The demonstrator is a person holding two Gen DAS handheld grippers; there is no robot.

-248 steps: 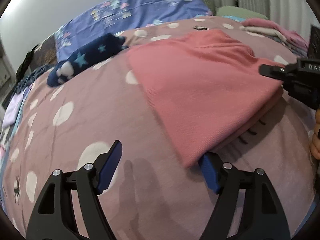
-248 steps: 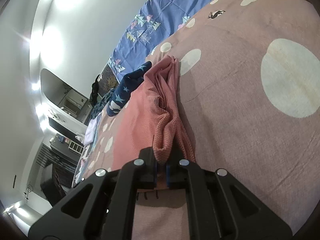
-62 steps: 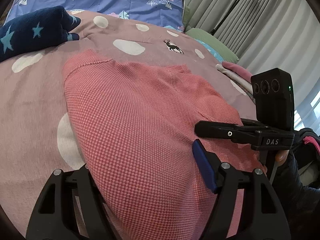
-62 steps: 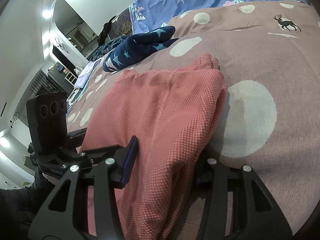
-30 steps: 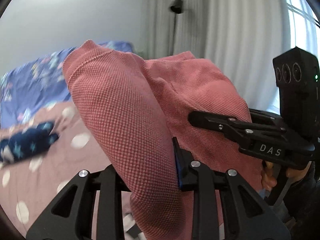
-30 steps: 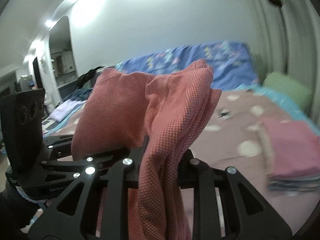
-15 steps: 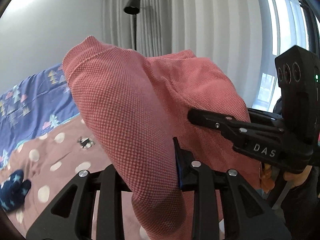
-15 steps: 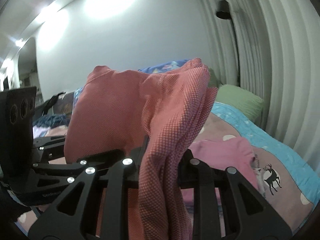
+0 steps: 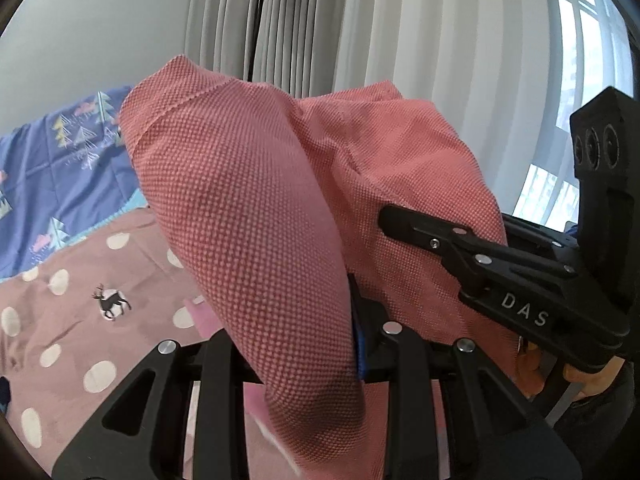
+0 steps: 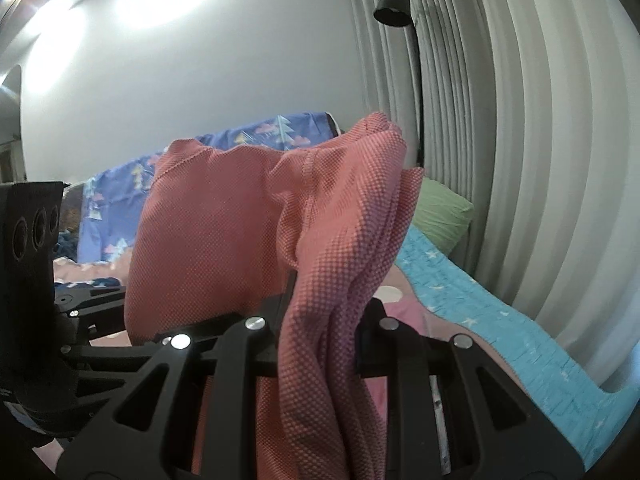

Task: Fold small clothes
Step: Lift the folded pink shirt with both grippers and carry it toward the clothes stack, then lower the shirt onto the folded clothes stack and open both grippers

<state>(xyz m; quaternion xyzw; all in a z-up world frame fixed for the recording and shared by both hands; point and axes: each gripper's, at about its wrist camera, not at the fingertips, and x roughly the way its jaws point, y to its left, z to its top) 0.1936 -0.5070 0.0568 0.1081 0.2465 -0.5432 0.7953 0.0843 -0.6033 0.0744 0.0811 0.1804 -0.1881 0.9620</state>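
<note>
Folded pink garment [image 9: 256,216] fills centre frame, lifted clear of the bed [image 9: 80,320]. Left claw [image 9: 288,344] and right claw [image 10: 320,340] each pinch one side, likely so the folds hold during carrying toward a pile.

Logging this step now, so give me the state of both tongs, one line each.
Left tongs: shut on the folded pink garment, lifted off the bed.
Right tongs: shut on the same garment.

garment [image 9: 248,208]: coral waffle-knit | bedspread [image 9: 60,320]: mauve, white dots | curtain [image 10: 540,160]: grey
</note>
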